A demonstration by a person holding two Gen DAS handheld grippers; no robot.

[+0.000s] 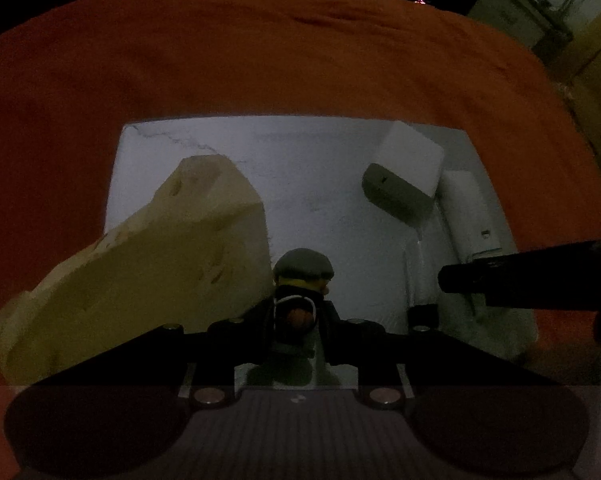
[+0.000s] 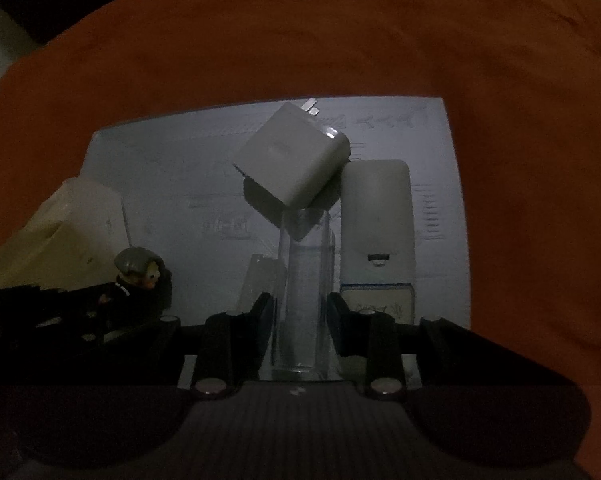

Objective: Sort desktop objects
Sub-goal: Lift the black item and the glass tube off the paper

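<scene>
My left gripper (image 1: 298, 316) is shut on a small figurine with a grey cap (image 1: 303, 280), held over a white sheet (image 1: 300, 160); the figurine also shows in the right wrist view (image 2: 140, 270). A pale yellow cheese-shaped block (image 1: 148, 264) lies at its left. My right gripper (image 2: 300, 308) is shut on a clear plastic tube (image 2: 302, 288) standing over the white sheet (image 2: 160, 168). A white charger plug (image 2: 292, 156) leans just beyond the tube. A white rounded case (image 2: 376, 208) lies to the right.
The white sheet lies on an orange cloth (image 1: 260, 52) that covers the table. A small clear box with a print (image 2: 380, 302) sits by my right finger. The right gripper's dark finger (image 1: 500, 276) enters the left wrist view from the right. The room is dim.
</scene>
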